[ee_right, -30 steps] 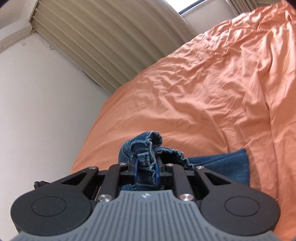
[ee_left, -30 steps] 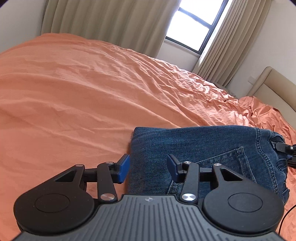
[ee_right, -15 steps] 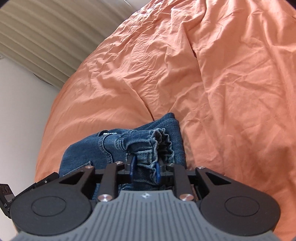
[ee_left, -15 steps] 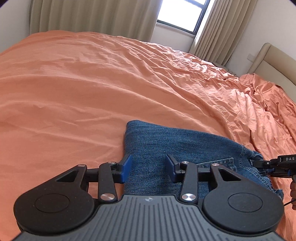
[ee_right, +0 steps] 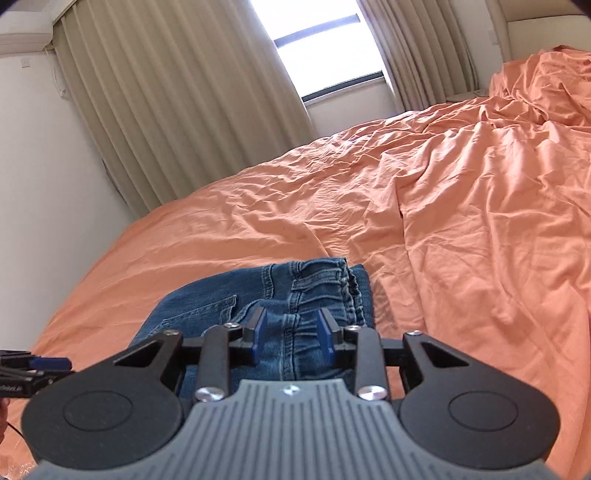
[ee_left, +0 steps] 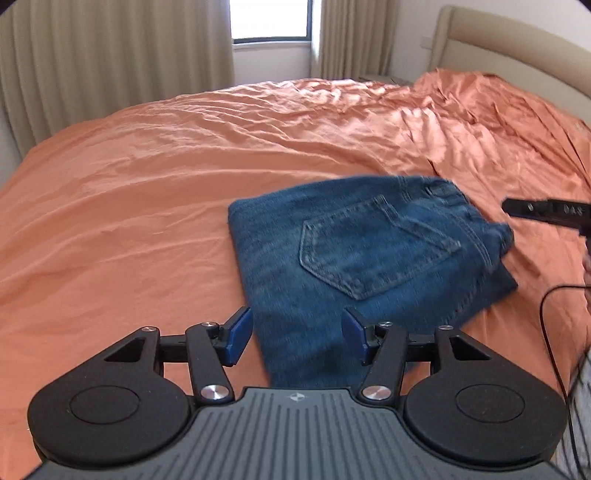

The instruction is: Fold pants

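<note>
The blue jeans lie folded in a flat packet on the orange bed, back pocket up. My left gripper hovers at their near edge. Its jaws are opening, denim shows below the gap, and the pads press on nothing. In the right wrist view the jeans show their waistband toward me. My right gripper is just above that waistband end, jaws opening and clear of the cloth. Each gripper shows at the edge of the other's view: the right gripper and the left gripper.
The orange sheet is rumpled in ridges toward the beige headboard. Beige curtains and a window stand beyond the bed. A black cable hangs at the right. A white wall borders the bed's left side.
The right gripper has let go of the bunched waistband and pulled back; the jeans have dropped flat onto the bed. The left gripper has drawn back, rolled and widened its jaws.
</note>
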A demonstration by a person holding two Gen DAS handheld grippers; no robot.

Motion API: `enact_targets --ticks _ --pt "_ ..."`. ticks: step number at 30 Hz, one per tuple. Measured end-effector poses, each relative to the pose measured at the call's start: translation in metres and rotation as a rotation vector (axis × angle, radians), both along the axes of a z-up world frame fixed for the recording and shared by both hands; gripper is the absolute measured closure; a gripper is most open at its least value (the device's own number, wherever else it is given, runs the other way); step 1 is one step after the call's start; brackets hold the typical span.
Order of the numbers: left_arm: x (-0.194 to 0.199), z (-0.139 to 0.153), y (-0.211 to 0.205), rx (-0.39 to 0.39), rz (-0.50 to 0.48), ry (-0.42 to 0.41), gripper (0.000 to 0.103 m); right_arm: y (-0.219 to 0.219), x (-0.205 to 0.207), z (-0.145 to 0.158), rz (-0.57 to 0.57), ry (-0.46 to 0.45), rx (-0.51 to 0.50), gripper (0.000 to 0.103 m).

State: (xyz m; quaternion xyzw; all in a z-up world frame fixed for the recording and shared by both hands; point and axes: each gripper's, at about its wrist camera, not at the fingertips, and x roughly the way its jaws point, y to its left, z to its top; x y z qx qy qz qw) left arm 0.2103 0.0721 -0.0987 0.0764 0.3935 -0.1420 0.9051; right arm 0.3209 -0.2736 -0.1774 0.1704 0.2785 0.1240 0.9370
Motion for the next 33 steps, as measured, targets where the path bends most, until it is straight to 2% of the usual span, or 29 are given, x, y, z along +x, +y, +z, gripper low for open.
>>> enact_targets --ticks 4,8,9,10,12,13,16,19,23,26,28,33 --pt "-0.033 -0.011 -0.020 0.154 -0.086 0.009 0.034 0.005 -0.006 -0.006 0.021 0.007 -0.059 0.076" --pt "-0.040 -0.036 -0.037 0.271 -0.095 0.021 0.035 0.011 -0.009 -0.015 0.036 -0.010 -0.084 0.076" --pt "-0.038 -0.042 -0.040 0.298 -0.092 0.015 0.041 0.012 -0.009 -0.016 0.036 -0.011 -0.094 0.076" --pt "-0.036 -0.047 -0.043 0.319 -0.085 0.017 0.059 0.012 -0.008 -0.017 0.037 -0.013 -0.101 0.076" --pt "-0.031 -0.053 -0.047 0.355 -0.065 0.019 0.081 0.012 -0.010 -0.016 0.036 -0.023 -0.103 0.076" --pt "-0.031 -0.051 -0.048 0.361 -0.069 0.014 0.088 0.011 -0.012 -0.015 0.035 -0.030 -0.103 0.076" --pt "-0.038 -0.042 -0.049 0.432 -0.105 -0.033 0.090 0.010 -0.020 -0.011 0.039 -0.058 -0.110 0.076" --pt "-0.034 -0.045 -0.042 0.443 -0.114 0.000 0.090 0.012 -0.014 -0.015 0.032 -0.026 -0.140 0.076" --pt "-0.030 -0.064 -0.045 0.456 -0.110 0.042 0.090 0.017 0.002 -0.039 0.050 0.158 -0.213 0.078" --pt "-0.031 -0.080 -0.045 0.453 -0.111 0.085 0.090 0.010 0.009 -0.056 0.068 0.257 -0.179 0.080" --pt "-0.028 -0.087 -0.044 0.446 -0.106 0.111 0.090 0.010 0.013 -0.063 0.066 0.276 -0.183 0.083" --pt "-0.016 -0.091 -0.035 0.378 -0.084 0.182 0.090 0.016 0.014 -0.068 0.072 0.275 -0.217 0.083"
